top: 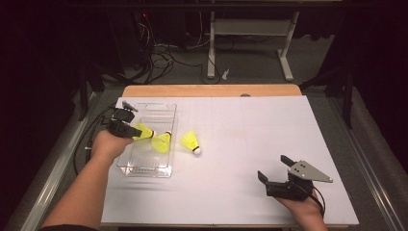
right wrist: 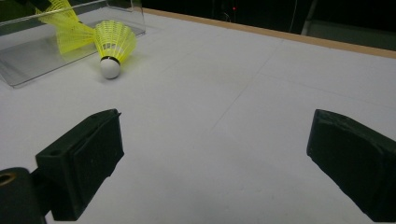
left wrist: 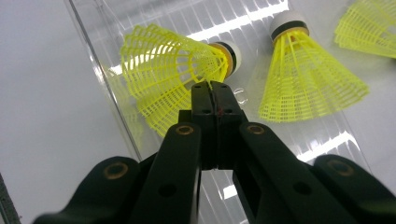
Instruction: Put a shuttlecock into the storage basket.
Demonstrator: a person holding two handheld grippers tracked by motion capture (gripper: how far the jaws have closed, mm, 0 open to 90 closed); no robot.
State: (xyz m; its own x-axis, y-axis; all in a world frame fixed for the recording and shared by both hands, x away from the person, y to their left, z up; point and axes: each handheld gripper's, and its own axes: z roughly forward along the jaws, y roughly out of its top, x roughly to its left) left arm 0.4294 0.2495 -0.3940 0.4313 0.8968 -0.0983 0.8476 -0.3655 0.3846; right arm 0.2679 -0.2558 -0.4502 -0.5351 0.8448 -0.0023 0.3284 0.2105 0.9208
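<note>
My left claw [left wrist: 215, 88] pinches the skirt of one shuttlecock [left wrist: 177, 79] over the clear tray [top: 171, 115], and a second shuttlecock [top: 161, 142] lies inside the tray. The third shuttlecock [top: 191, 142] waits on the desk [top: 260, 144] just beside the tray; my right claw [top: 275, 170] is spread wide and empty, well apart from the tray.

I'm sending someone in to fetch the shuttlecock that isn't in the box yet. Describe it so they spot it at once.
Start at the clear plastic box on the left part of the white table. Just outside its right wall lies a yellow shuttlecock on the bare tabletop, white cork toward the person. The other two yellow ones are at the box, one pinched in the left gripper.
</note>
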